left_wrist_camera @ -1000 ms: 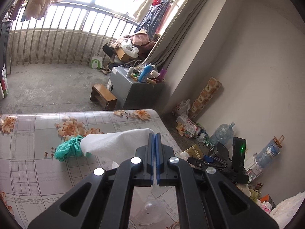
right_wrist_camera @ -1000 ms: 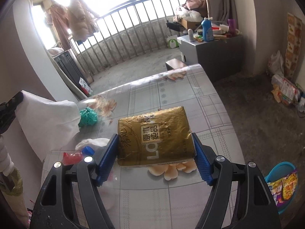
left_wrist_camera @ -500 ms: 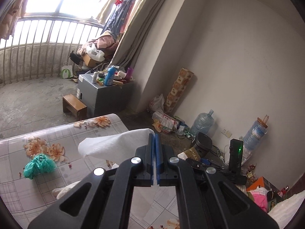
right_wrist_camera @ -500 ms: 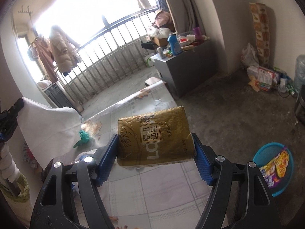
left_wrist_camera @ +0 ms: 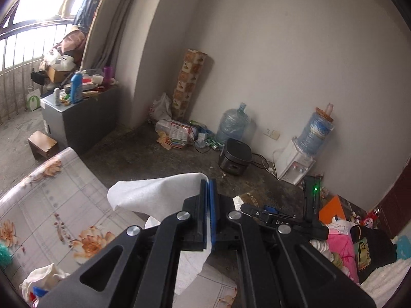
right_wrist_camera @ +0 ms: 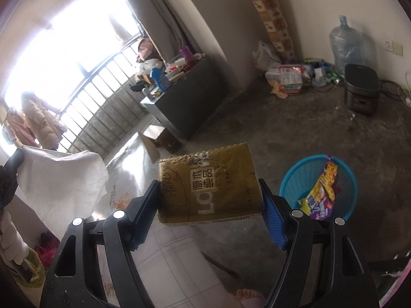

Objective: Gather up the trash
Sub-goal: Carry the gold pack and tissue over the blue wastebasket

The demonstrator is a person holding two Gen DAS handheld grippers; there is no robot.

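Already, right gripper (right_wrist_camera: pixel 209 205) clamps the gold tissue pack (right_wrist_camera: pixel 209 184) near the blue plastic basket (right_wrist_camera: pixel 290 179); left gripper (left_wrist_camera: pixel 208 215) pinches a white tissue (left_wrist_camera: pixel 154 192); neither dropped yet.

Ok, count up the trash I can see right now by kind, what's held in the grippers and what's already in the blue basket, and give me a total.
White tissue sheets: 1, pinched in the left gripper (tissue).
Gold tissue packs: 1, clamped in the right gripper (pack).
Snack wrappers: 1, in the blue basket (wrapper).
Total: 3.
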